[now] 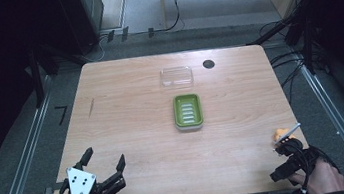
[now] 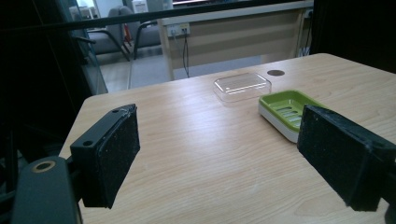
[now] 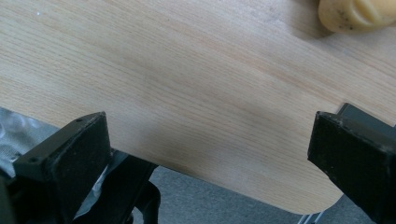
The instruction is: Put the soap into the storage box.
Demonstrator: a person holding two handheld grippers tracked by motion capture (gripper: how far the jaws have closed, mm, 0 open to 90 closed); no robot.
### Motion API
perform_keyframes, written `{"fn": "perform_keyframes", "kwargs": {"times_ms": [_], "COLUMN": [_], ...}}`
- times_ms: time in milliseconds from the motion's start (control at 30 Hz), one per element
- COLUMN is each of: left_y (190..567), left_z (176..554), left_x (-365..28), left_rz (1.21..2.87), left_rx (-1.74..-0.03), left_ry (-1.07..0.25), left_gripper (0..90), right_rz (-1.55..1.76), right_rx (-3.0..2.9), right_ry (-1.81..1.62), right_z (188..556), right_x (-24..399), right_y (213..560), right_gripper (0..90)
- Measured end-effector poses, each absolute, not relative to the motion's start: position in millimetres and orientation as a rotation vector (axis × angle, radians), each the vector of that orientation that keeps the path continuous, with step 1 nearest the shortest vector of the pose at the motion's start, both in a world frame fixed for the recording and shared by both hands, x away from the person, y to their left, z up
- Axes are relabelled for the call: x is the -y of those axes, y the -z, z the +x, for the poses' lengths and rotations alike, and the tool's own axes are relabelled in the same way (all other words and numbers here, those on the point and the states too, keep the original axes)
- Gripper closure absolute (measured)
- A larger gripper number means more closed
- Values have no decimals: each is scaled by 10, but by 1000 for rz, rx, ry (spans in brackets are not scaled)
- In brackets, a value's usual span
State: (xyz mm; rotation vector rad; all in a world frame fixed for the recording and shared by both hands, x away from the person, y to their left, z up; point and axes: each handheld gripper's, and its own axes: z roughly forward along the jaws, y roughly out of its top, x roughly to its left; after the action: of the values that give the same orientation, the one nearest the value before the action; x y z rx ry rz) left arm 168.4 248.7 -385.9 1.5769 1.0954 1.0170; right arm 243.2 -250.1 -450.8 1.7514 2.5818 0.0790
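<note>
Reaching for the soap at the desk's right edge

Sitting just ahead of the right claw [image 1: 288, 150], the yellowish soap bar [image 3: 357, 13] lies at the desk's [image 1: 129, 133] near right corner, its long axis hard to judge. Right claw spread, empty; left claw [image 1: 104, 161] spread, empty, well apart from it. One soap bar, one green soap dish [image 1: 187, 110], one clear lid [image 1: 176, 76].

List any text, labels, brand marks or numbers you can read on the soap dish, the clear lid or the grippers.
None can be read.
Green soap dish: no print visible.
Clear lid: no label visible.
Left gripper and right gripper: no lettering shows.
Yellowish lump near the right gripper: unmarked.
</note>
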Motion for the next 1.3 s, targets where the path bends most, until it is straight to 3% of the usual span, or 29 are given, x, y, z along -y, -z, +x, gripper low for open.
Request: {"fn": "perform_keyframes", "kwargs": {"times_ms": [1300], "left_y": [3860], "left_z": [1698], "left_x": [-2474], "left_rz": [1590], "left_rx": [-1086], "left_ry": [-1018], "left_gripper": [137], "right_rz": [1790], "right_rx": [-2561], "right_ry": [-115], "right_z": [2747], "right_x": [2615], "right_y": [4517], "right_gripper": [0]}}
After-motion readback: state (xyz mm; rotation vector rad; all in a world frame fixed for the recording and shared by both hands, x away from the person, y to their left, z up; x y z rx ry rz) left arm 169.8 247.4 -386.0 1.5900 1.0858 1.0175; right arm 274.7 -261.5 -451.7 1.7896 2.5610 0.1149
